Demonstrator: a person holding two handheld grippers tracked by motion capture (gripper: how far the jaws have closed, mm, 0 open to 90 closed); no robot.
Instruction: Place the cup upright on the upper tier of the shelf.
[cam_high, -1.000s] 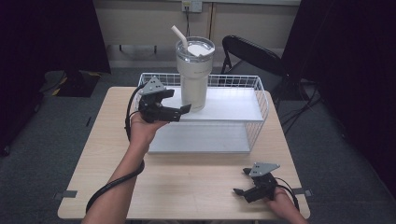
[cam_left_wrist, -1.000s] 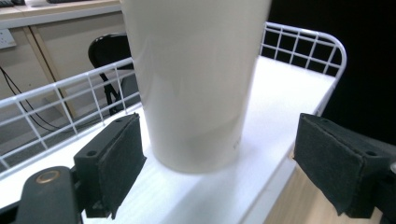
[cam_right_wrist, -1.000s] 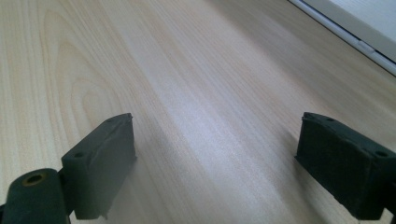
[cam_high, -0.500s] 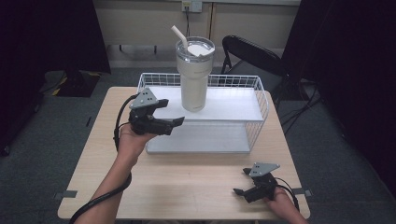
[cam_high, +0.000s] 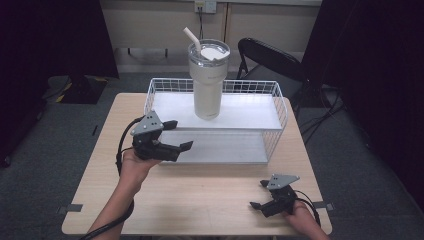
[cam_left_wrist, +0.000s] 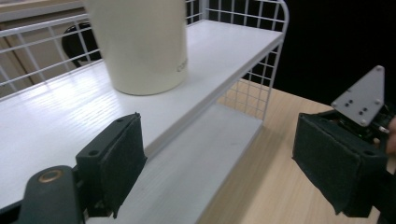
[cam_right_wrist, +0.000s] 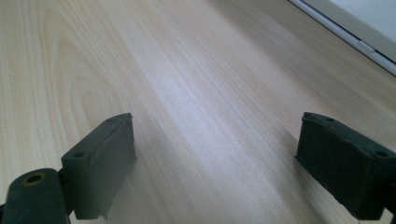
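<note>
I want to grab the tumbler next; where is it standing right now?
In the high view the tumbler stands upright on the wire shelf's upper board, left of centre, beyond the open left gripper.

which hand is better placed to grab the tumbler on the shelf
Left. The left tool is raised at the front edge of the white wire shelf, jaws open and facing the cream tumbler. The right tool sits low on the table near its front edge, farther from it.

**Tumbler on the upper shelf, grippers at the table's near side**

Your tumbler (cam_high: 208, 80) stands on the rack's (cam_high: 277, 107) upper shelf, left of its middle. The rack sits along the table's (cam_high: 200, 200) far edge. Your left gripper (cam_high: 180, 135) hangs before the rack's left front corner; your right gripper (cam_high: 259, 195) rests near the table's near right corner.
</note>
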